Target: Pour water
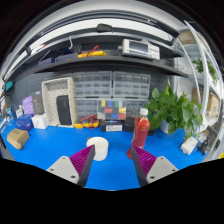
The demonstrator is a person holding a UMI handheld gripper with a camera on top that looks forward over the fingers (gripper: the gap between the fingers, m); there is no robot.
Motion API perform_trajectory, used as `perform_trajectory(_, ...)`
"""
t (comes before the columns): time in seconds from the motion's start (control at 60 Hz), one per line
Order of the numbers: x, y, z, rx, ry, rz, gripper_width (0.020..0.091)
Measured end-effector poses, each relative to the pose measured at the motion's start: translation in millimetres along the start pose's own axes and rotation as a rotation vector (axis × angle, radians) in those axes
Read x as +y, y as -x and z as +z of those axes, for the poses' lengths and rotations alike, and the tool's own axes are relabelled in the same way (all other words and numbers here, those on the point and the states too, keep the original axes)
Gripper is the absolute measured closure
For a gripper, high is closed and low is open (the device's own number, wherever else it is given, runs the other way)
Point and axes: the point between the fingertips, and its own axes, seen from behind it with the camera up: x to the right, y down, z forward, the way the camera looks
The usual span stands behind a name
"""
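Observation:
A red bottle with a white cap stands upright on the blue table, just beyond my right finger. A short white cup sits on the table ahead of my left finger, slightly toward the gap. My gripper is open, its purple pads wide apart, with only bare blue tabletop between them. It touches neither the bottle nor the cup.
A leafy green plant stands right of the bottle, with a small white object at the table's right. A colour chart, a white appliance, small toys and shelves line the back. A brown item lies at far left.

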Motion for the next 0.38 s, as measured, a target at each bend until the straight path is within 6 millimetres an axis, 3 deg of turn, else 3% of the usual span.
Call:
perform_trajectory(0.2, -27.4, 28.7, -30.3, -0.039, -0.053, 0.01, 0.0376)
perform_trajectory(0.383, -30.0, 43.1, -39.9, -0.058, -0.064, 0.02, 0.0378)
